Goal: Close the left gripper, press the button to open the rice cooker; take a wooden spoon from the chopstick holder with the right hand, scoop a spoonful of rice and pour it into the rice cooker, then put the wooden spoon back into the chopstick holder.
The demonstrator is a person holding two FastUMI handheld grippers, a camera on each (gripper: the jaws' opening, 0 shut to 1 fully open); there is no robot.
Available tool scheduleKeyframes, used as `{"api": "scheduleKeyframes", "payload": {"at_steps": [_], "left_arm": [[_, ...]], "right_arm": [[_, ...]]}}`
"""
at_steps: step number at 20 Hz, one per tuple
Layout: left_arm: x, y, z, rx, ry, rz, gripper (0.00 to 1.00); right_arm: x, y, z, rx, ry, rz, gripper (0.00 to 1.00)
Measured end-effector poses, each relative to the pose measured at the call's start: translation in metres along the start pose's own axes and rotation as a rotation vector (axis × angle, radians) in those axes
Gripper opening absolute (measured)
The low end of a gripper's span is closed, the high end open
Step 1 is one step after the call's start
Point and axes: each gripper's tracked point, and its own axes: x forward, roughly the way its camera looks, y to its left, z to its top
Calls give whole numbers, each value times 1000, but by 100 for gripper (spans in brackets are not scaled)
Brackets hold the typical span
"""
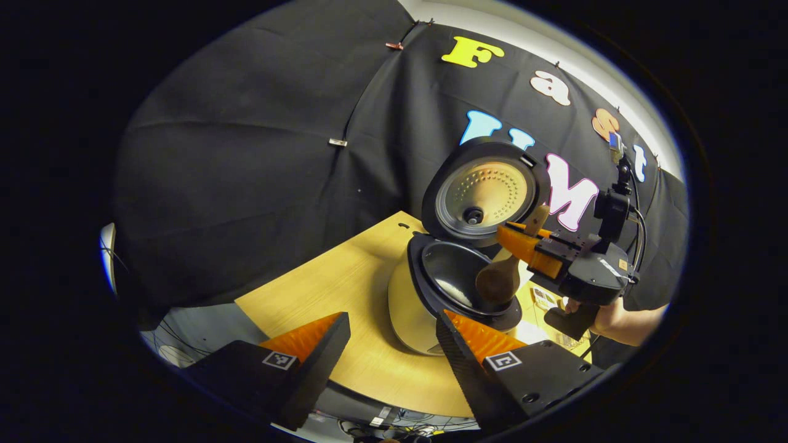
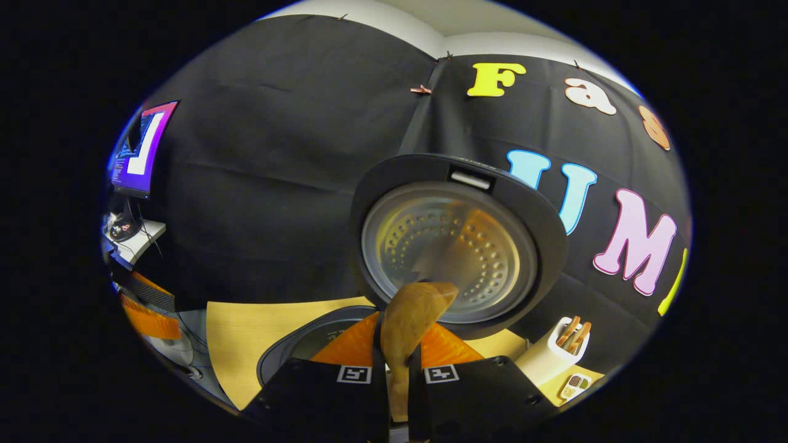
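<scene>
The rice cooker (image 1: 406,307) stands on the wooden table with its lid (image 1: 483,194) swung up, and some white rice lies in its dark inner pot (image 1: 452,277). In the left gripper view my right gripper (image 1: 523,237) is shut on the wooden spoon (image 1: 500,278), whose bowl hangs tilted over the pot's right rim. In the right gripper view the wooden spoon (image 2: 409,323) sticks up between my right gripper (image 2: 397,354) fingers, in front of the lid (image 2: 452,243). My left gripper (image 1: 394,323) stands open, in front of the cooker and holding nothing.
A white chopstick holder (image 2: 548,357) with wooden utensils stands right of the cooker, a small divided tray (image 2: 572,386) beside it. A monitor (image 2: 141,147) sits far left. A hand (image 1: 615,320) holds the right gripper. The table (image 1: 345,289) has bare wood left of the cooker.
</scene>
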Motion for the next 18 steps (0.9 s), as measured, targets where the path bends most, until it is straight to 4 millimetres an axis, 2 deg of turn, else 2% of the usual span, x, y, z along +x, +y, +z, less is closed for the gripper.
{"api": "scheduleKeyframes", "payload": {"at_steps": [3, 6, 9, 14, 18], "left_arm": [[-1, -6, 0, -12, -7, 3, 95], [-3, -15, -3, -9, -3, -14, 95], [-5, -23, -3, 7, -5, -26, 96], [-2, -47, 2, 35, -21, -65, 95], [8, -80, 4, 82, -15, -134, 95]], "right_arm": [[-2, -5, 8, 112, 3, -15, 17], [-8, -26, 24, 224, -23, -61, 16], [-20, -51, 30, 370, -22, -107, 16], [-58, -105, 29, 527, -41, -221, 16], [-110, -169, 16, 612, -64, -358, 16]]}}
